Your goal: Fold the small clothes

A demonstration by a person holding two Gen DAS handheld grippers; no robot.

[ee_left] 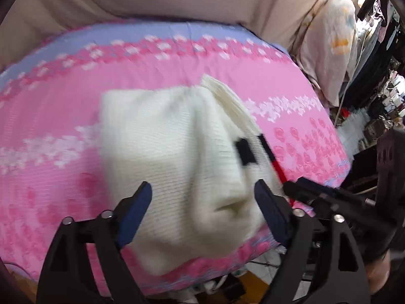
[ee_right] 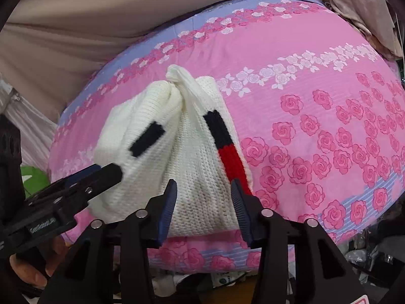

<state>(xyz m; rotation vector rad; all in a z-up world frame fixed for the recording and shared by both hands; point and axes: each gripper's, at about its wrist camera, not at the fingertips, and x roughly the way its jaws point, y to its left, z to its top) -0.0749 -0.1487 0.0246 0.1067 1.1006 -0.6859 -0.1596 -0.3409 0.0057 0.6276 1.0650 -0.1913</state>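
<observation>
A white knit sweater [ee_left: 164, 139] lies folded into a bundle on the pink rose-print bed sheet [ee_left: 63, 101]; black and red stripes show on its right side. My left gripper [ee_left: 203, 195] hovers over its near end, jaws wide apart and nothing pressed between them. In the right wrist view the sweater [ee_right: 197, 152] shows a black bar and a black-and-red stripe, with a bunched sleeve at the far end. My right gripper [ee_right: 203, 185] stands open just above its near edge, the pads not touching the knit. The left gripper's fingers [ee_right: 108, 174] reach in from the left.
The sheet [ee_right: 316, 101] ends at the bed's front edge close below both grippers. Beige fabric [ee_left: 152, 0] hangs behind the bed. Clothes and clutter [ee_left: 374, 76] crowd the right side. A green object [ee_right: 33, 177] sits left of the bed. A hand [ee_right: 27, 273] holds the left gripper.
</observation>
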